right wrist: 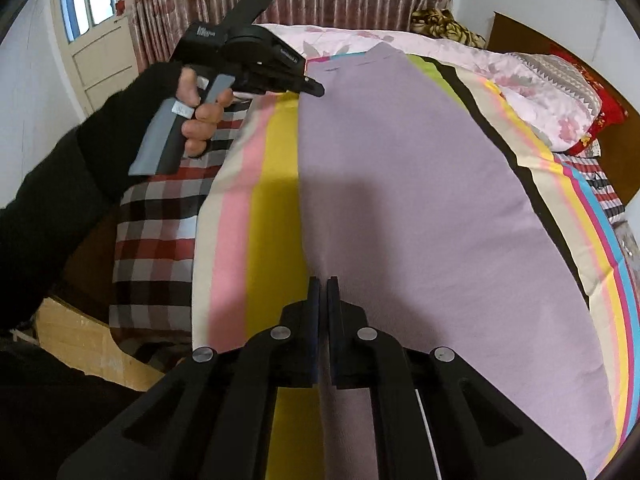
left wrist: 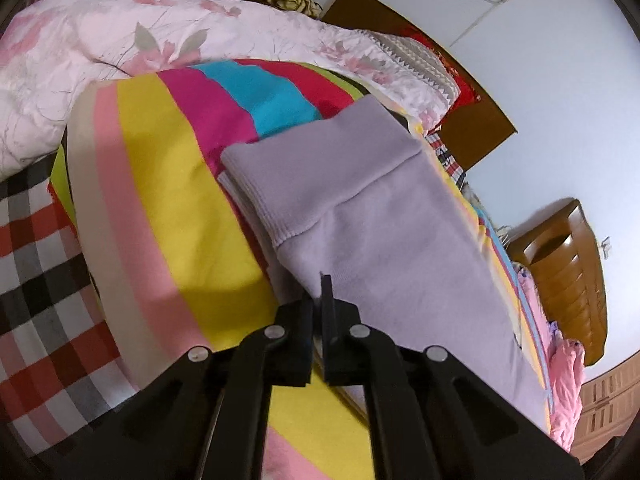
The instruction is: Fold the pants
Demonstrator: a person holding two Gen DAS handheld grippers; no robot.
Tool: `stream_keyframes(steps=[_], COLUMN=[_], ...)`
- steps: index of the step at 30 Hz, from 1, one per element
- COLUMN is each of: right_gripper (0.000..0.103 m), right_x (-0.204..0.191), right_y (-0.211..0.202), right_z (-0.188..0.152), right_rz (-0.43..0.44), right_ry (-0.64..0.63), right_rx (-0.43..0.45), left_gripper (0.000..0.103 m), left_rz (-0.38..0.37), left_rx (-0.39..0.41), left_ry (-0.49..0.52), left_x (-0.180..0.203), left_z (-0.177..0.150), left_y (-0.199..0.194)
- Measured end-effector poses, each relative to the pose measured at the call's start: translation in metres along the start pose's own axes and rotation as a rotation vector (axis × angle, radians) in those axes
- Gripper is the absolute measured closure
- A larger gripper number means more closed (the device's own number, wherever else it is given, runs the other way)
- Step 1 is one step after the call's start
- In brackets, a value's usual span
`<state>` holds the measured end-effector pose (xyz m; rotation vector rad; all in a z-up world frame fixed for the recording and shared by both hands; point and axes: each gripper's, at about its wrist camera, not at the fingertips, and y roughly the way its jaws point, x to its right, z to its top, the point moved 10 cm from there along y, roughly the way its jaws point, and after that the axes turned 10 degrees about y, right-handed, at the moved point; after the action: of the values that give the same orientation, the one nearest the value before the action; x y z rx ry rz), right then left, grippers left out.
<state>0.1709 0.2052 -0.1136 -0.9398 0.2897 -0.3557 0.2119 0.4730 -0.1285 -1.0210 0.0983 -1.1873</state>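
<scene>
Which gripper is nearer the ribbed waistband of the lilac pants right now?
Left. The left gripper grips the pants just below the waistband; the right gripper pinches the fabric far down the leg.

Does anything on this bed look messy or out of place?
Nothing stands out. The lilac pants lie flat and smooth on the striped sheet, with both grippers, left and right, pinching their near edge.

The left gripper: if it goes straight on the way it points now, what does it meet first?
Most likely the lilac pants. The left gripper has its fingers closed at the near edge of the fabric, so the cloth lies directly ahead, with the striped blanket under it. Depth is hard to judge.
</scene>
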Motion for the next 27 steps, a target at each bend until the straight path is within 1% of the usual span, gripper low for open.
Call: stream_keyframes(steps=[3, 5, 6, 7, 8, 9, 10, 11, 12, 13, 14, 15, 16, 17, 18, 19, 20, 22, 24, 25, 26, 27], right_gripper=[0.098, 0.098, 0.096, 0.094, 0.085, 0.080, 0.077, 0.061, 0.044, 0.043, 0.043, 0.044, 0.044, 0.044, 0.044, 0.043, 0.043, 0.040, 0.030, 0.028, 0.028, 0.027], right_x=[0.001, 0.001, 0.002, 0.002, 0.001, -0.001, -0.001, -0.002, -0.007, -0.012, -0.013, -0.014, -0.011, -0.002, 0.009, 0.027, 0.043, 0.100, 0.153, 0.179, 0.194, 0.212], right_y=[-0.010, -0.006, 0.003, 0.007, 0.008, 0.008, 0.007, 0.006, 0.004, 0.001, -0.004, -0.015, -0.024, -0.039, -0.048, -0.059, -0.066, -0.085, -0.102, -0.110, -0.114, -0.118], right_z=[0.005, 0.003, -0.001, -0.003, -0.003, -0.003, -0.004, -0.005, -0.008, -0.012, -0.012, -0.013, -0.013, -0.011, -0.011, -0.011, -0.012, -0.022, -0.041, -0.055, -0.067, -0.086], right_rz=[-0.002, -0.005, -0.012, -0.016, -0.007, 0.013, 0.014, 0.012, 0.034, 0.059, 0.061, 0.075, 0.088, 0.086, 0.069, 0.036, -0.002, -0.148, -0.304, -0.384, -0.423, -0.441], right_ry=[-0.001, 0.000, 0.006, 0.012, 0.025, 0.046, 0.055, 0.056, 0.056, 0.061, 0.064, 0.080, 0.099, 0.138, 0.170, 0.211, 0.243, 0.353, 0.459, 0.501, 0.536, 0.597], right_rx=[0.023, 0.013, -0.003, 0.002, 0.011, 0.007, 0.007, 0.007, 0.002, -0.010, 0.002, 0.024, 0.044, 0.083, 0.111, 0.140, 0.160, 0.198, 0.201, 0.190, 0.172, 0.143], left_gripper=[0.100, 0.100, 0.099, 0.096, 0.096, 0.094, 0.083, 0.062, 0.044, 0.021, 0.020, 0.020, 0.017, 0.013, 0.011, 0.006, 0.004, 0.004, 0.002, 0.002, 0.002, 0.002], left_rz=[0.012, 0.020, 0.030, 0.041, 0.044, 0.049, 0.066, 0.098, 0.171, 0.294, 0.373, 0.399, 0.394, 0.338, 0.292, 0.229, 0.132, 0.026, -0.034, -0.050, -0.065, -0.073], left_rx=[0.015, -0.004, -0.013, -0.007, -0.002, 0.000, 0.004, 0.013, 0.023, 0.060, 0.119, 0.162, 0.188, 0.214, 0.217, 0.208, 0.171, 0.119, 0.075, 0.051, 0.023, -0.007], left_ry=[0.022, 0.034, 0.053, 0.071, 0.081, 0.094, 0.097, 0.097, 0.101, 0.115, 0.145, 0.177, 0.199, 0.236, 0.265, 0.308, 0.386, 0.491, 0.565, 0.602, 0.653, 0.704], left_x=[0.003, 0.003, 0.003, 0.003, 0.003, 0.004, 0.002, 0.000, -0.004, -0.009, -0.005, 0.005, 0.016, 0.043, 0.061, 0.086, 0.125, 0.182, 0.223, 0.242, 0.261, 0.276], left_z=[0.005, 0.003, 0.001, 0.001, 0.000, 0.000, 0.001, 0.002, 0.004, 0.009, 0.015, 0.019, 0.022, 0.025, 0.025, 0.023, 0.016, 0.001, -0.017, -0.028, -0.042, -0.057], left_y=[-0.005, 0.002, 0.007, 0.009, 0.009, 0.007, 0.003, -0.002, -0.010, -0.026, -0.044, -0.058, -0.067, -0.077, -0.078, -0.076, -0.068, -0.052, -0.034, -0.023, -0.011, 0.003])
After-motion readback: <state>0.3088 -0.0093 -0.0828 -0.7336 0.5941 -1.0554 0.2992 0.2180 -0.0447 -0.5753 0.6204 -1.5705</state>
